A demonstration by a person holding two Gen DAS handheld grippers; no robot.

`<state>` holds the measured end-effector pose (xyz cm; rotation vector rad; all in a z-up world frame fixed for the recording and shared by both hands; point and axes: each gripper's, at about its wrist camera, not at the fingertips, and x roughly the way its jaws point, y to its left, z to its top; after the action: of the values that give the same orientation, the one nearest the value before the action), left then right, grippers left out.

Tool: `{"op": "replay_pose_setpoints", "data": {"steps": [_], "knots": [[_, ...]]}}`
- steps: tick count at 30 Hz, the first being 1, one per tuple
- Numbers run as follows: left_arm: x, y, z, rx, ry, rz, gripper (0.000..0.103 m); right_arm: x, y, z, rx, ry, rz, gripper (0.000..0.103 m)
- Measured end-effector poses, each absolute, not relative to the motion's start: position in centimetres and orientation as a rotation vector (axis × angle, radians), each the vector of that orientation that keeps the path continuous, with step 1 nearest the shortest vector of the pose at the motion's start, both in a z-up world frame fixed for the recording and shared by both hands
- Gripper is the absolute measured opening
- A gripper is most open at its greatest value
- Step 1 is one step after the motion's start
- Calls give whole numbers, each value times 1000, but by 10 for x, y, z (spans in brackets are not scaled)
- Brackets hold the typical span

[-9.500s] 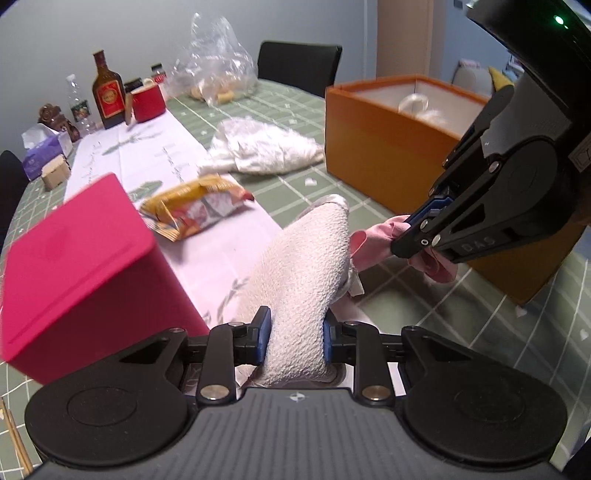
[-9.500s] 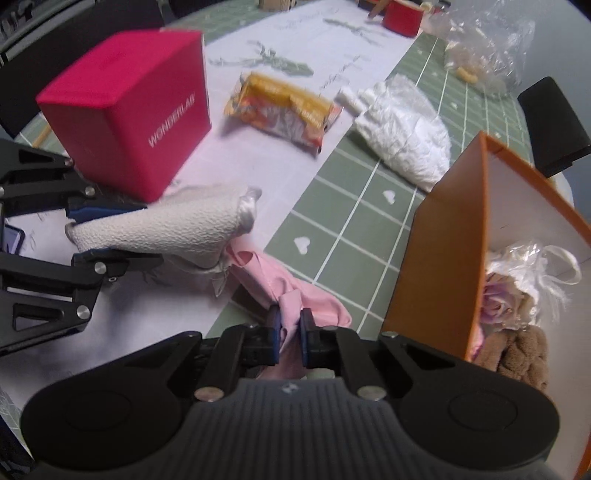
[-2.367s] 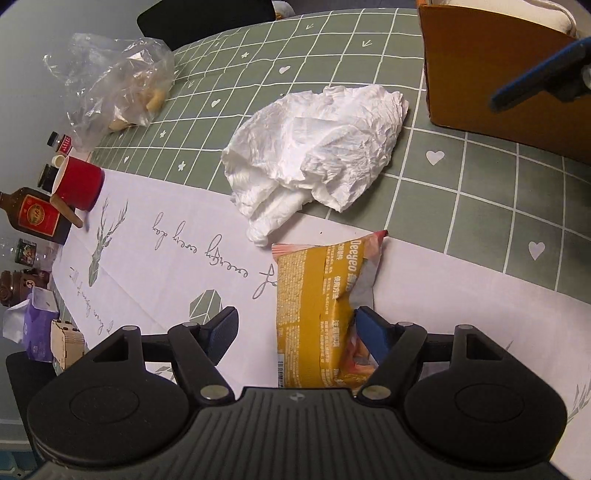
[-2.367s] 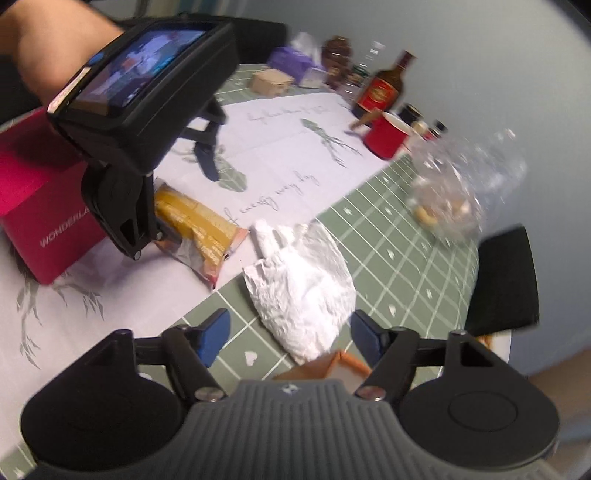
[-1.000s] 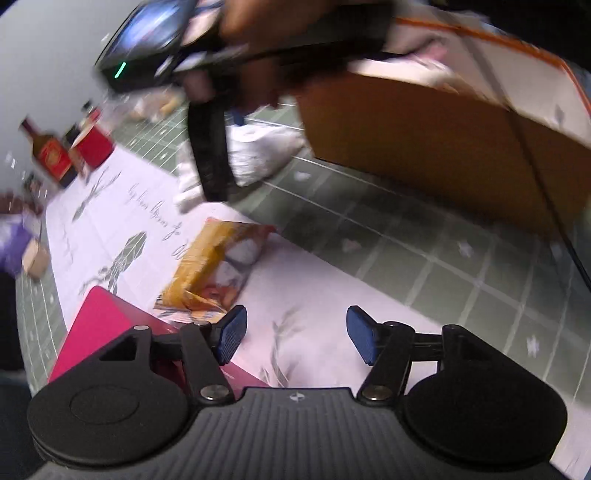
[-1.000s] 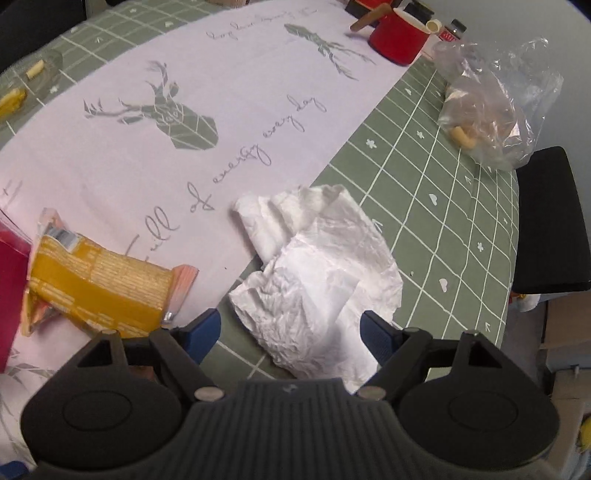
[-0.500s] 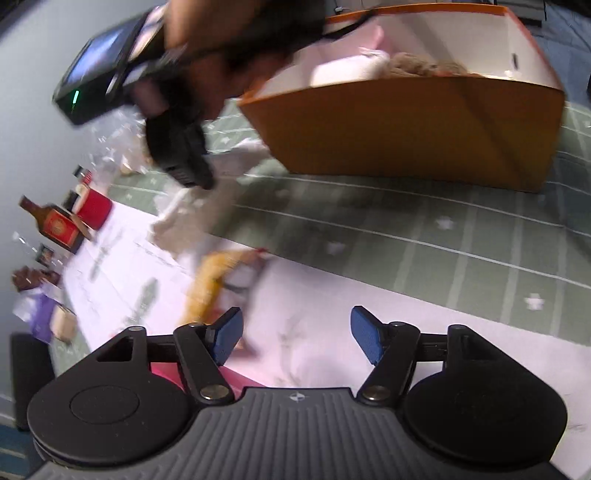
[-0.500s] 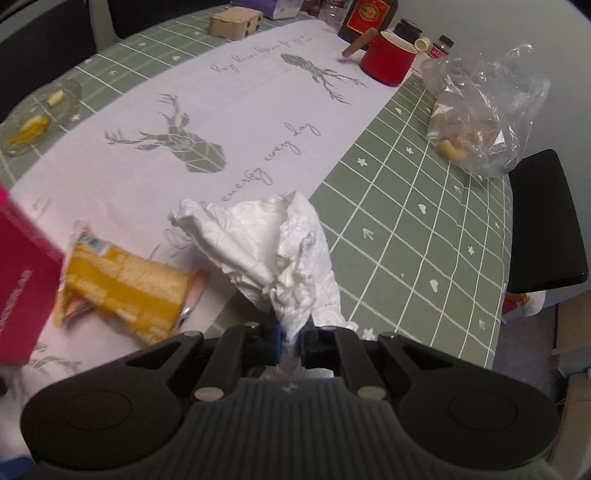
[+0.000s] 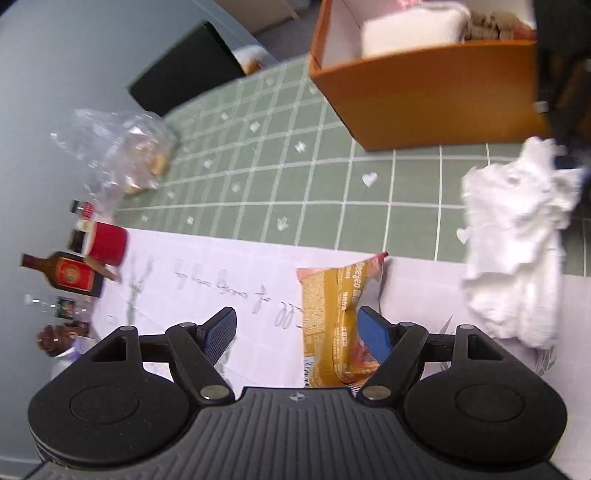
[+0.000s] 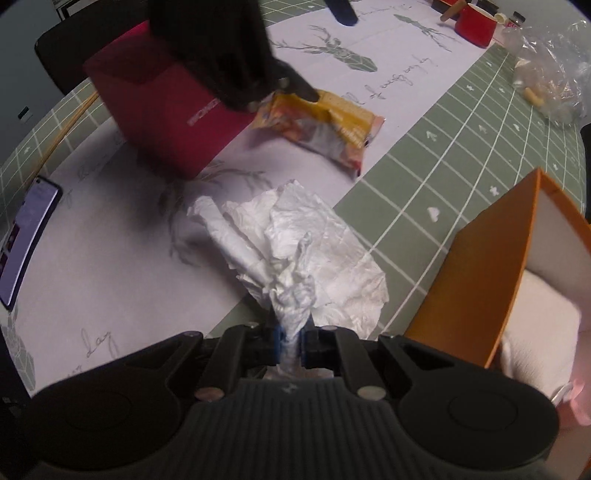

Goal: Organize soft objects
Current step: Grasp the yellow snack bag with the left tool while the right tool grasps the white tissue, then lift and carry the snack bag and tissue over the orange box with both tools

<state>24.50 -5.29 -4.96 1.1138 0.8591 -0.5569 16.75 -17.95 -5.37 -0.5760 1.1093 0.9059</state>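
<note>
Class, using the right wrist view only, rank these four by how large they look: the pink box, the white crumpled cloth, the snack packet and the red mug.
1. Pink box, partly hidden
2. White cloth, close to it and nearer the camera, so unsure
3. Snack packet
4. Red mug, farthest away

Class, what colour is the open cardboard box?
Orange outside, white inside; clearest in the left wrist view.

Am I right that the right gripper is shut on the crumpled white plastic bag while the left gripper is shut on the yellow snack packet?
Not quite: the left gripper is open over the yellow snack packet, as the left wrist view shows. The right gripper is indeed shut on the crumpled white plastic bag.
</note>
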Motion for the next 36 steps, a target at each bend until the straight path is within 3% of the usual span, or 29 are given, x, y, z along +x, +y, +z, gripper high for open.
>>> {"op": "replay_pose_setpoints", "data": {"steps": [12, 15, 18, 21, 26, 36], "knots": [[290, -59, -100, 1157, 1214, -599, 88, 128, -209, -59, -498, 1097, 958, 7], [301, -56, -108, 1115, 1289, -593, 92, 121, -210, -62, -494, 1096, 968, 8], [305, -55, -114, 1124, 1309, -587, 98, 119, -210, -67, -484, 1101, 969, 8], [306, -57, -116, 1128, 1315, -591, 96, 118, -210, -72, -482, 1105, 968, 8], [303, -64, -111, 1053, 1311, -613, 65, 115, -204, -78, -513, 1098, 964, 8], [279, -71, -102, 1019, 1208, -581, 53, 108, -202, -79, -525, 1086, 937, 8]]}}
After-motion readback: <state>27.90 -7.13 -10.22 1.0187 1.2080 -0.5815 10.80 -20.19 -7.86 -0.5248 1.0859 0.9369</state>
